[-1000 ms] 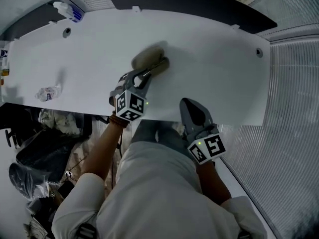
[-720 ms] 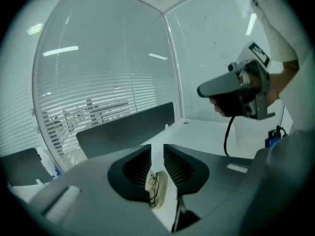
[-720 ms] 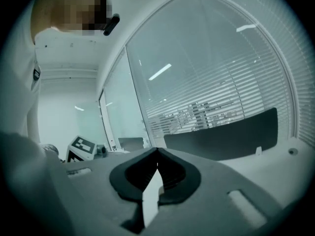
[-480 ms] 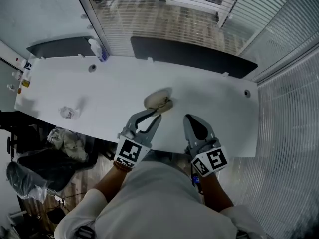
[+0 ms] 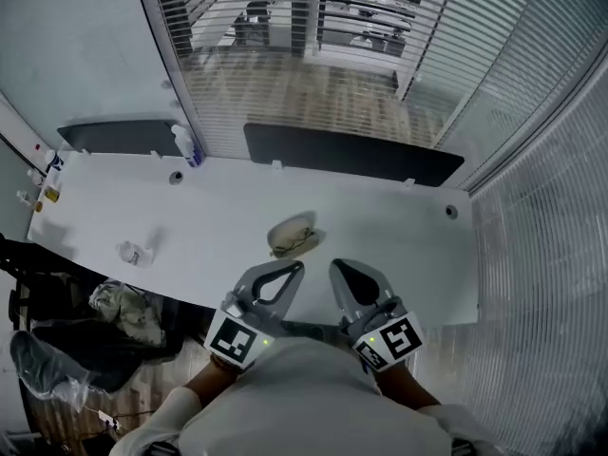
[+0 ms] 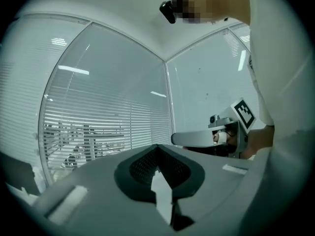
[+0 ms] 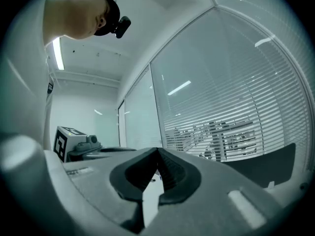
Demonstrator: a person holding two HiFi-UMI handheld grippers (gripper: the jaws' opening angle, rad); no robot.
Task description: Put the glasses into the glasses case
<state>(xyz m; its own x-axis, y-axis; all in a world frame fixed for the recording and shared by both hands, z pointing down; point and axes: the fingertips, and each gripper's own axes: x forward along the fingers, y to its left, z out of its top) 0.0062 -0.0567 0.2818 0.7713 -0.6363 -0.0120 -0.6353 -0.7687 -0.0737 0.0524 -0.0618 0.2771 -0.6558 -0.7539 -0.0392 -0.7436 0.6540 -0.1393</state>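
Observation:
A beige glasses case (image 5: pixel 292 233) lies in the middle of the white table (image 5: pixel 399 245), with a dark frame showing along its near edge. Both grippers are raised near my body, apart from the case and pointing level. My left gripper (image 5: pixel 295 268) (image 6: pixel 157 146) has just been closing and is now shut with nothing between its jaws. The right gripper (image 5: pixel 339 266) (image 7: pixel 157 150) is shut and empty too. Each gripper view looks out at the glass wall and blinds and shows neither case nor table top.
A spray bottle (image 5: pixel 183 144) stands at the table's back left and a crumpled wrapper (image 5: pixel 133 253) lies near its left front. Two dark panels (image 5: pixel 347 152) run behind the table. Small bottles (image 5: pixel 43 174) stand on a ledge at left, and bags (image 5: pixel 57 350) lie on the floor at left.
The left gripper let go of the case, pulled back and up, and its jaws closed. The right gripper rose as well. The head view now takes in the table from higher up.

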